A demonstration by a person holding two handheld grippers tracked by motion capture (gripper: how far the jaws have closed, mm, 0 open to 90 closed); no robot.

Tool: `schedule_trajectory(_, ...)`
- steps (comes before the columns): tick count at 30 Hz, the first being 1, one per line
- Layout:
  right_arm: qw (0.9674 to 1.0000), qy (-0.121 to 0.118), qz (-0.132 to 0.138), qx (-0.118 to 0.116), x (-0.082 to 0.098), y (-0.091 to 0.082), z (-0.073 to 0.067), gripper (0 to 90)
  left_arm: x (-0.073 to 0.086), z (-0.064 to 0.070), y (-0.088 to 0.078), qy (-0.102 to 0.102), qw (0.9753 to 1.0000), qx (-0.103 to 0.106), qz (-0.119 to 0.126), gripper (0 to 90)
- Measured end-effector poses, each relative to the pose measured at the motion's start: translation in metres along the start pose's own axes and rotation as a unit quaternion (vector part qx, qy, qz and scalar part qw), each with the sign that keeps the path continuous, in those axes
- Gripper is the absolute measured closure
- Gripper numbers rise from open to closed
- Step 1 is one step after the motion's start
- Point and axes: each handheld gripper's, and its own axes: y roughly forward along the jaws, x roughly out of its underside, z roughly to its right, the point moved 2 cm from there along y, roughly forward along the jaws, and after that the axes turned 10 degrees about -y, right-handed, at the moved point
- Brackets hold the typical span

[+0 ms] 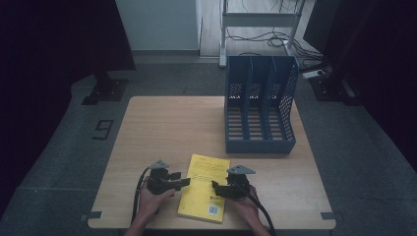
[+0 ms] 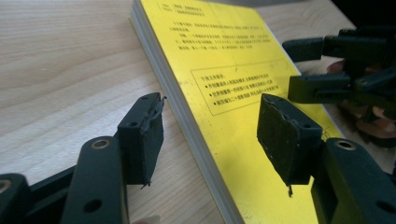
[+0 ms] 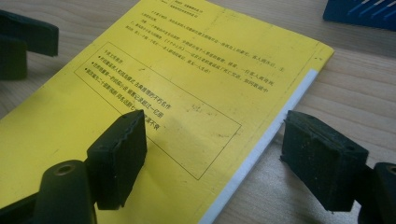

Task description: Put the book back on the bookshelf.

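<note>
Book (image 1: 205,188) lay flat at near table (image 1: 162,128) edge, rack (image 1: 259,105) well beyond. Left gripper (image 2: 210,135) released, jaws straddling page edge. Right gripper (image 3: 215,154) released, straddling spine side. Flanked both sides, probably readied for two-handed lift toward rack.

Bare light wooden tabletop (image 1: 162,128) lies open leftward; the tall blue slotted plastic file rack (image 1: 259,105) blocks the far right.

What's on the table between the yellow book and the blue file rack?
Nothing: in the high view, bare wood separates the book from the rack.
</note>
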Motion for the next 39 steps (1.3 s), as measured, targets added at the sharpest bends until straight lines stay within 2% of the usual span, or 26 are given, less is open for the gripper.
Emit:
schedule_trajectory(6, 1.0, 0.002, 0.006, 0.0, 0.001, 0.0, 0.0, 22.2, 0.001, 0.003, 0.006, 0.004, 0.9999, 0.001, -0.01, 39.8)
schedule_trajectory(14, 0.9999, 0.004, 0.01, 0.003, 0.003, 0.0, -0.001, 22.7, 0.001, 0.004, 0.007, 0.001, 1.0, -0.002, -0.009, 39.1)
schedule_trajectory(23, 0.9999, 0.005, 0.013, 0.004, 0.003, 0.0, -0.001, 23.0, 0.003, 0.01, 0.016, 0.007, 0.9996, -0.004, -0.025, 37.8)
schedule_trajectory(30, 0.9998, 0.006, 0.016, 0.006, 0.004, 0.0, -0.002, 23.2, 0.003, 0.013, 0.017, 0.007, 0.9996, -0.015, -0.024, 38.2)
schedule_trajectory(39, 0.9997, 0.007, 0.019, 0.01, 0.004, 0.0, -0.003, 23.5, 0.002, 0.014, 0.014, 0.003, 0.9997, -0.013, -0.019, 39.6)
